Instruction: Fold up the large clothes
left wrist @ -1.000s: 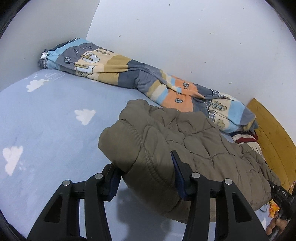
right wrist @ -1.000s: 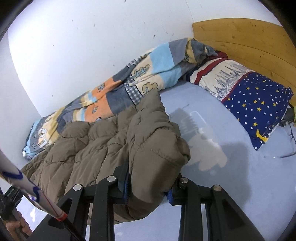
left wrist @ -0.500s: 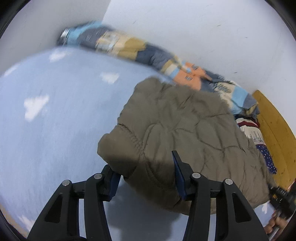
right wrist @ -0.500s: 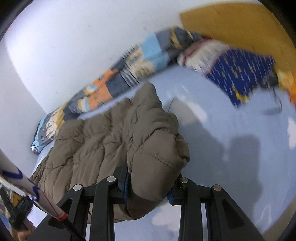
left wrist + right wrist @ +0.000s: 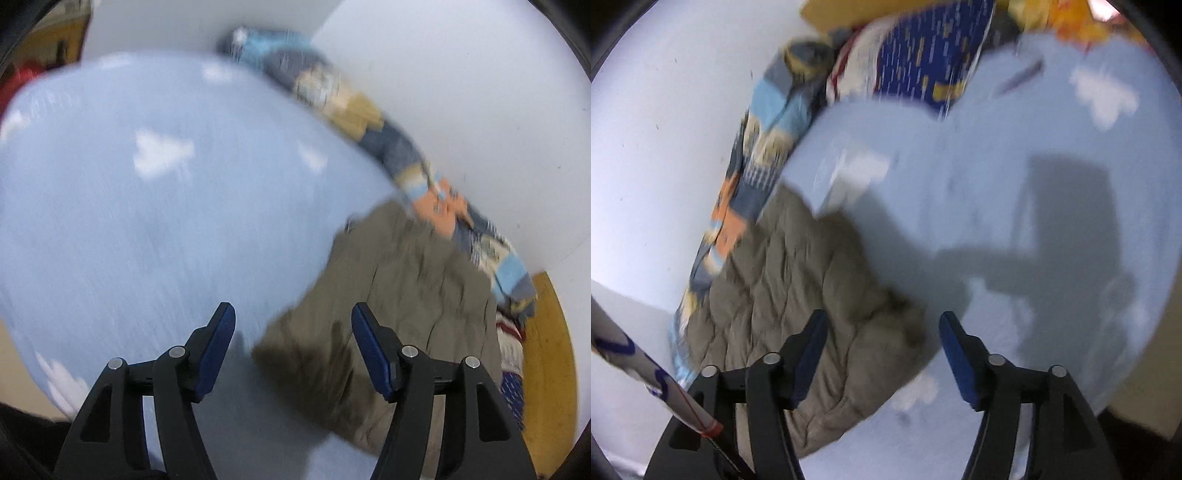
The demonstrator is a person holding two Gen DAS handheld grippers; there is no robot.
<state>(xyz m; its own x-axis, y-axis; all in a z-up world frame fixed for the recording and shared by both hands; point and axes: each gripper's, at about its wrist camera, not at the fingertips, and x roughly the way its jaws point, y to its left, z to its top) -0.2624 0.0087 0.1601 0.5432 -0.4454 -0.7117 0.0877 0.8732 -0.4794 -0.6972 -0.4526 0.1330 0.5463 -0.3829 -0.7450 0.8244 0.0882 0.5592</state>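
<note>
Left wrist view is showing the left tongs [image 5: 293,321] standing apart, having just been opening, with nothing pinched between the blue pads; the jacket [image 5: 391,317] is lying below and ahead, its near corner under the gap and toward the right finger. Right wrist view is showing the right tongs [image 5: 882,328] likewise apart and just opened, gripping nothing, with the jacket's [image 5: 798,302] other near corner sitting under the left finger and the gap. Each pair is hanging over its own end of the near edge, so neither hand is looking clearly nearer. The jacket's long axis is running across between the two tongs, and its body is stretching away from them toward the wall [image 5: 461,103], where it is meeting a striped quilt [image 5: 369,122] bunched along the wall's foot. Any next grasp would probably be reaching forward and down onto that near edge. Everything is resting on a bed [image 5: 129,221] with a pale blue cloud-print sheet. A starry pillow [image 5: 923,55] and a wooden headboard [image 5: 546,350] are lying off to the right end, and both views are blurring
</note>
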